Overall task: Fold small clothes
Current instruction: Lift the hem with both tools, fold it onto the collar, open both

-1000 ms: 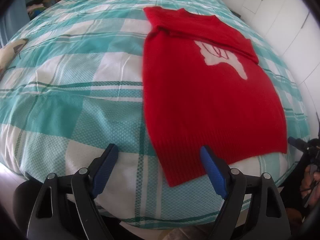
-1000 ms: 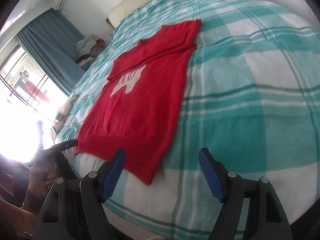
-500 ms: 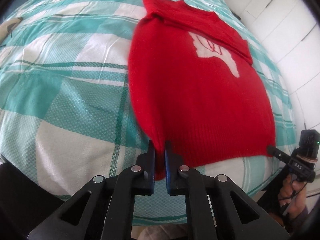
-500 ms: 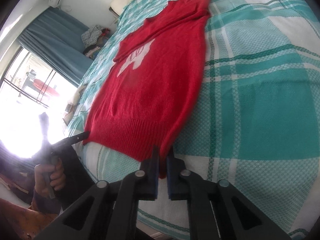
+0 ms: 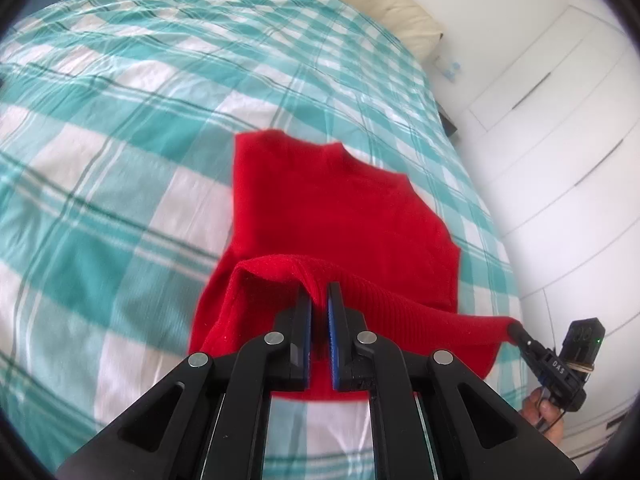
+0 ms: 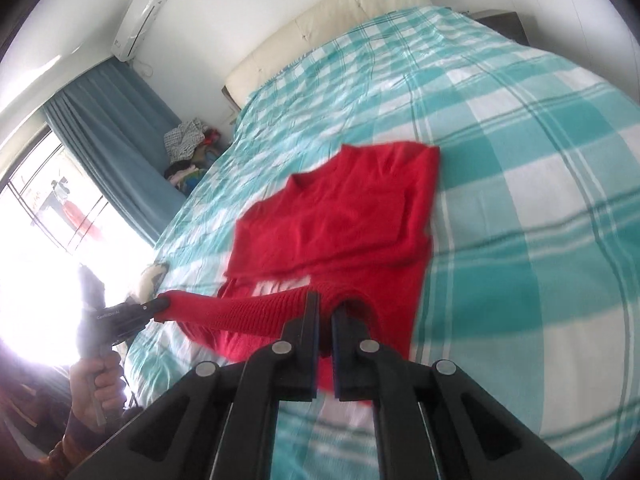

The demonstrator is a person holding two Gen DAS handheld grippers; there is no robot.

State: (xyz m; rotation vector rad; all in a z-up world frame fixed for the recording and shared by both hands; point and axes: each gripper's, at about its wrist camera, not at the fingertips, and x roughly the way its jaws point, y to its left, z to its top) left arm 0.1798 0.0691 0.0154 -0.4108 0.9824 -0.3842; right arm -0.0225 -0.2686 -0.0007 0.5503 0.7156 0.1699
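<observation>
A small red knit sweater lies on the bed, collar end far from me; it also shows in the right wrist view. My left gripper is shut on one corner of its ribbed hem, and my right gripper is shut on the other corner. The hem is lifted off the bed and stretched between the two grippers, carried over the sweater's lower part. The white chest print is mostly hidden behind the raised hem. Each gripper also shows at the other view's edge, right and left.
The bed has a teal and white checked cover with a cream headboard at the far end. White wardrobe doors stand on one side; a blue curtain, a bright window and a pile of clothes on the other.
Both grippers closed on the hem corners, then lifted the hem and carried it forward toward the collar, so the sweater's lower part now rises and folds over.
</observation>
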